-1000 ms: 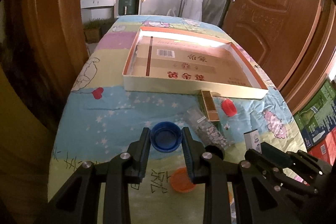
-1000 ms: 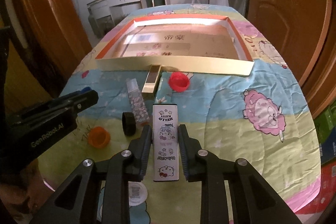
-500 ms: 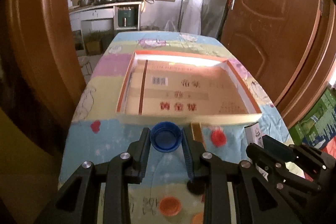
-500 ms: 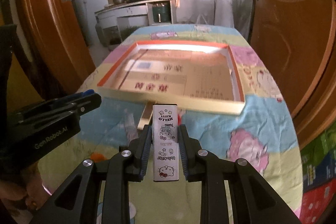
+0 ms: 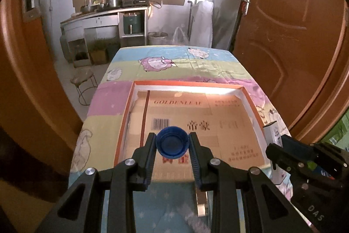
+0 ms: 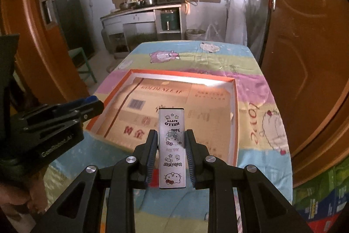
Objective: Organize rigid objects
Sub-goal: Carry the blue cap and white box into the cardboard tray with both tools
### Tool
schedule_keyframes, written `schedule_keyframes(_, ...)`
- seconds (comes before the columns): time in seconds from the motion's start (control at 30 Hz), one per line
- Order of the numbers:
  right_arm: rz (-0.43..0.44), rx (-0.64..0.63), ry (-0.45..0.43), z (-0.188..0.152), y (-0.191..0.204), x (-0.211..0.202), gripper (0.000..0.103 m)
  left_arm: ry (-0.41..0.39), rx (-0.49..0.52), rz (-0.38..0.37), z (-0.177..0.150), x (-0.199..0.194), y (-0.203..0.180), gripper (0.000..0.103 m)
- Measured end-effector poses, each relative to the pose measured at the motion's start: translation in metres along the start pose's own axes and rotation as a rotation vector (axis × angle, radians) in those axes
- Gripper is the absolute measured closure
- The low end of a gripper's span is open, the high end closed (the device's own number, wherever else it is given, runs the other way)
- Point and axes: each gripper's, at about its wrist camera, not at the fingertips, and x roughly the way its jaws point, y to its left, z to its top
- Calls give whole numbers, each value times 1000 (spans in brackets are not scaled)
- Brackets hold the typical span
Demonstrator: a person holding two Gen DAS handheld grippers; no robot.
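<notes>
Two claws in play, each carrying one thing. The left claw [image 5: 172, 144] grips a single blue bottle cap [image 5: 172, 141], hollow side facing the camera, at the lower middle of its frame, in front of the tray's [image 5: 124, 123] near edge. The right claw [image 6: 170, 145] clamps one slim white case [image 6: 171, 147] printed with cartoon cats, standing lengthwise between the fingers, lower middle of its frame. One shallow orange-rimmed tray, lined with flattened brown cardboard, sits on the desk [image 5: 109, 99] under a pastel cartoon cloth. One gold bar-shaped box [image 5: 201, 204] lies on the cloth at the bottom of the left view.
</notes>
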Motion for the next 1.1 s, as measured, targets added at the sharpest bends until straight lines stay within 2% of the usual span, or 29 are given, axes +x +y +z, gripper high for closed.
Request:
schedule_keyframes(0.27, 23, 1, 29, 42, -21, 31, 77, 63, 9, -11, 36, 43, 1, 73)
schedule_keyframes(0.4, 41, 14, 65, 63, -29, 58, 77, 109, -13, -50, 50, 66, 2, 73)
schedule_keyframes(0.57, 66, 50, 122, 86, -40, 96, 77, 163, -13, -49, 63, 97, 4, 73)
schedule_keyframes(0.87, 30, 65, 211, 96, -50, 150, 77, 245, -29, -50, 64, 142, 10, 73)
schedule_keyframes(1.1, 14, 66, 260, 93, -49, 173, 77, 289, -49, -36, 58, 163, 14, 73)
